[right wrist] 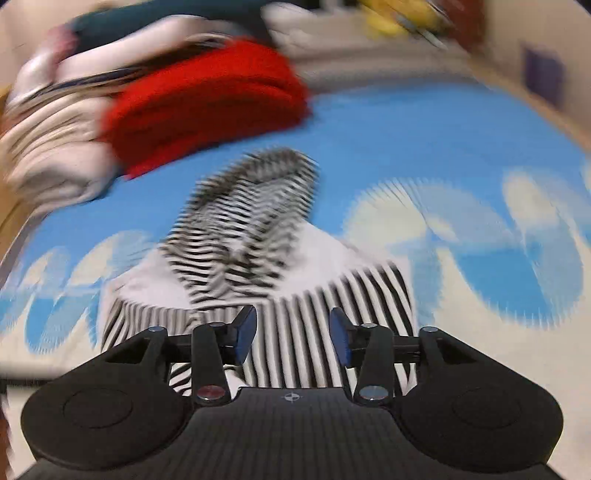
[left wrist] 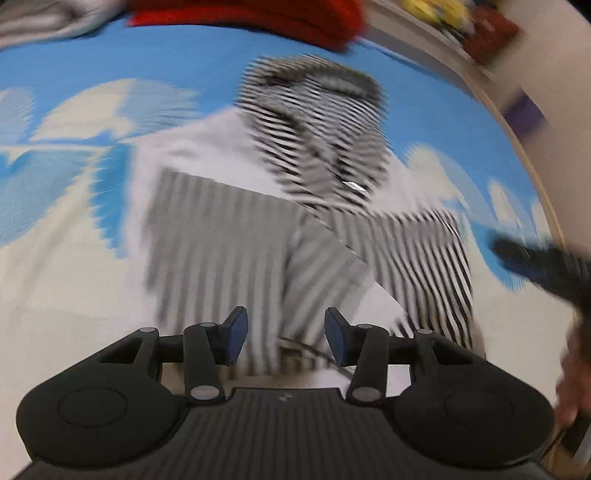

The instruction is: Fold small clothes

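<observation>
A small black-and-white striped garment lies partly folded on a blue sheet with white clouds, its hood at the far end. It also shows in the right wrist view. My left gripper is open and empty, just above the garment's near edge. My right gripper is open and empty above the garment's near striped part; it also shows as a dark blur at the right of the left wrist view. Both views are blurred by motion.
A folded red garment lies beyond the striped one, also in the left wrist view. A pile of white and dark clothes sits left of it. A wooden bed edge runs along the right, with yellow objects behind.
</observation>
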Available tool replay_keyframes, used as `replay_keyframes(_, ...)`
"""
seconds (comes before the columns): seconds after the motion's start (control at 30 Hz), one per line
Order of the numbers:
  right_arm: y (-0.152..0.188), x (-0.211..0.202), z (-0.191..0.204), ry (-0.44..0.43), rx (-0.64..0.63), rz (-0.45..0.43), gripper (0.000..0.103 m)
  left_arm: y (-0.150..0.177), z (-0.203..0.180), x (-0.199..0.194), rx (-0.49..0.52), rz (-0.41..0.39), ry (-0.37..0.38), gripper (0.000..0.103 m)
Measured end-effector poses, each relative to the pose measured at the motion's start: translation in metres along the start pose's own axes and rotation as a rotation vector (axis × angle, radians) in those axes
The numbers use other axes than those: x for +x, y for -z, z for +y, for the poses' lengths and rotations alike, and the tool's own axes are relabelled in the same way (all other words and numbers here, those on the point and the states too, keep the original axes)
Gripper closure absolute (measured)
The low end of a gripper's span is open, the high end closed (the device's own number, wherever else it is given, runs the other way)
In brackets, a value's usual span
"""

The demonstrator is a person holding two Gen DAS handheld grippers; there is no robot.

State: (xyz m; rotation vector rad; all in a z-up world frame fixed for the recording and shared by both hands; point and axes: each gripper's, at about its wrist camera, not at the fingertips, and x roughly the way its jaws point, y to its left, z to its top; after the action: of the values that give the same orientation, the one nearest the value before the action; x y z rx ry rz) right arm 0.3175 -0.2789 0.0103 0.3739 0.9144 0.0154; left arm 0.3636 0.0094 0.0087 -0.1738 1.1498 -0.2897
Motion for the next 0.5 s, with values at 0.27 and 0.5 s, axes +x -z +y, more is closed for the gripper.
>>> replay_keyframes(0.27,-0.008,0.016,-0.023,0.020,0.094,0.061,0.058,0.026,-0.070,0.044,0.245,0.050,0.013,0.044)
replay_keyframes(0.5,-0.016,0.012,-0.037,0.028,0.096,0.067,0.058,0.044,-0.090,0.071,0.417,0.062,-0.094,0.078)
